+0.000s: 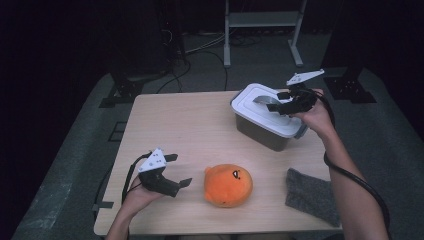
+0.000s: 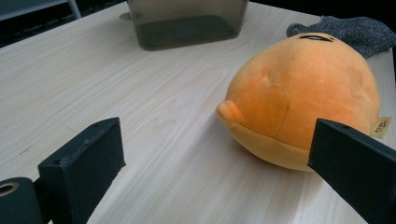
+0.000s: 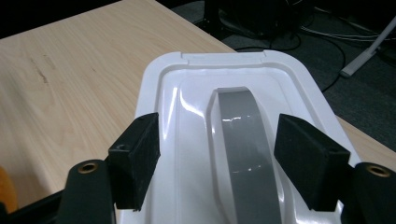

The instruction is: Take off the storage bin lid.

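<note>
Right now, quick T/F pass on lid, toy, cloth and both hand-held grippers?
1. The white lid sits on the grey bin. True.
2. The right hand-held gripper is shut on the lid's grey handle. False: its jaws stand open on either side of the handle, apart from it.
3. The left hand-held gripper is open and points at the orange plush toy. True.
4. The plush toy lies inside the bin. False: it rests on the wooden table, in front of the bin.
5. The grey cloth lies on the lid. False: it lies on the table near the front edge, on the right gripper's side of the toy.
</note>
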`<state>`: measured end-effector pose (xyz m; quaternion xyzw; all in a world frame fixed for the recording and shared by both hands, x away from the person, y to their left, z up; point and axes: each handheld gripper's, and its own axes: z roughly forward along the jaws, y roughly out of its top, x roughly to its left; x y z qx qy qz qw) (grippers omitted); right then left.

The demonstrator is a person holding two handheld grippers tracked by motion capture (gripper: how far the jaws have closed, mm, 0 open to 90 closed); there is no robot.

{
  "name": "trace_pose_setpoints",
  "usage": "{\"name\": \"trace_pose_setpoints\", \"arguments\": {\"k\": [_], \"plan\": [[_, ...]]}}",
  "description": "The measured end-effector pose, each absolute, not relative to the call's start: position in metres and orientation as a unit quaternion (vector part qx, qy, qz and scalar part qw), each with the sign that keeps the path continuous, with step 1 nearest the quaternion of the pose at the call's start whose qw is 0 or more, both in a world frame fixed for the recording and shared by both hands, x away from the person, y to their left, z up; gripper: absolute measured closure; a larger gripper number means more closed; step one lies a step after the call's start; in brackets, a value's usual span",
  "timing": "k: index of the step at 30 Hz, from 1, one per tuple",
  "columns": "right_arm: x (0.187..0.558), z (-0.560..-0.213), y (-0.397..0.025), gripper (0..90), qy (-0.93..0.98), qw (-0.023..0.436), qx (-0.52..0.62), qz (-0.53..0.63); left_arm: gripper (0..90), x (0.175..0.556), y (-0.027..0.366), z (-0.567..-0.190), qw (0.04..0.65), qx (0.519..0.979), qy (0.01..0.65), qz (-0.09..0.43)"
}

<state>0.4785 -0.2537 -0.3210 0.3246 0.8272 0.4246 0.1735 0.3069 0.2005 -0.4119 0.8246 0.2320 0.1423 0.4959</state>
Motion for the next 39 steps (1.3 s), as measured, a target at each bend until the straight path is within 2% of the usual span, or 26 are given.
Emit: {"name": "trace_pose_setpoints", "arguments": {"k": [18,32,39], "plan": [[0.498,-0.335,-0.247,32.5,0.814,0.175,0.348,0.431,2.8,0.304,0.203,-0.412,0.496,0.824,0.234,0.143],[0.498,-0.34,-0.245,58.7,0.823,0.18,0.335,0.422,2.8,0.303,0.204,-0.412,0.493,0.826,0.236,0.139],[0.498,-0.34,-0.248,63.5,0.821,0.169,0.337,0.428,2.8,0.303,0.204,-0.413,0.492,0.827,0.235,0.136]]}}
